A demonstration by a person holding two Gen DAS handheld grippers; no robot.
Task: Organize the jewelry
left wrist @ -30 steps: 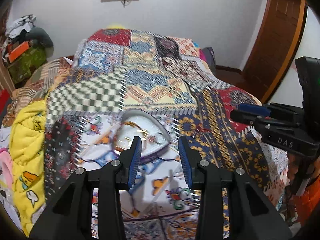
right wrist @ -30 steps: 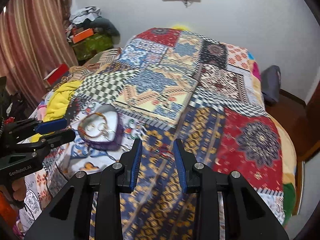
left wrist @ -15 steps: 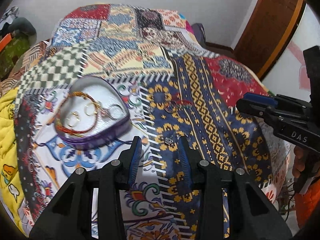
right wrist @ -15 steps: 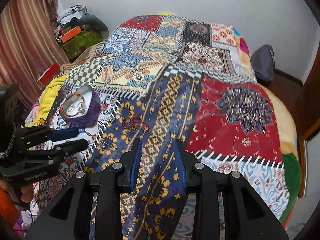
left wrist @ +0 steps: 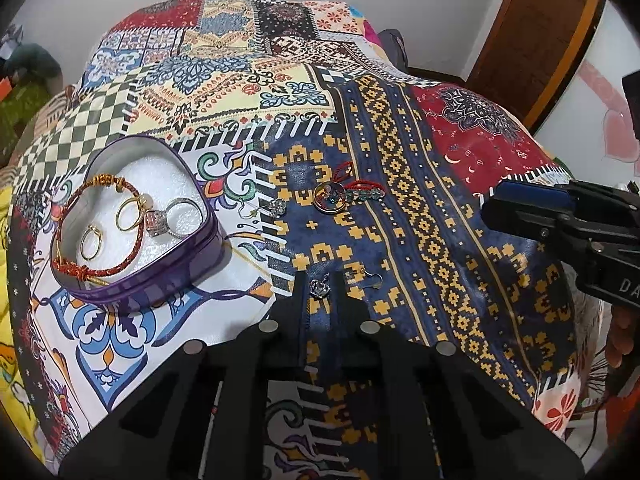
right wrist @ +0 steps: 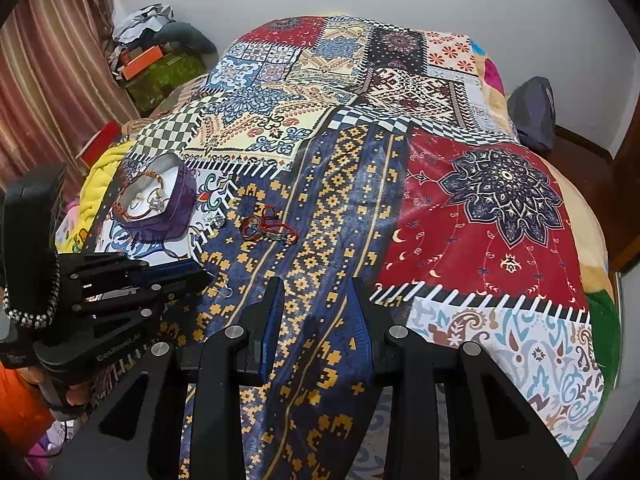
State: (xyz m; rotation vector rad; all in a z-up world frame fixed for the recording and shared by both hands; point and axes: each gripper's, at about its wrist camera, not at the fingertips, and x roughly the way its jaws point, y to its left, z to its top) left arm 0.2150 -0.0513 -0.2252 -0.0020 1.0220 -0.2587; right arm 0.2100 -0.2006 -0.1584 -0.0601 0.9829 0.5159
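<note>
Earring [left wrist: 320, 289] between left tool [left wrist: 319, 296] fingers, hook rightward

Both grippers are showing black frames with round silver screws: the left gripper [left wrist: 320, 292] is wearing "GenRobot.AI" lettering, the right gripper [right wrist: 316, 304] blue ribbed pads [right wrist: 272, 320].

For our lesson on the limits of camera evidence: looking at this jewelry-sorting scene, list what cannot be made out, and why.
1. Left wrist view: whether the left hand-held gripper actually clamps the small silver earring; contact is too small to tell.
2. Left wrist view: the near inner wall of the purple heart-shaped tin box, hidden by its rim.
3. Right wrist view: the earring, blocked by the left gripper's body.
</note>
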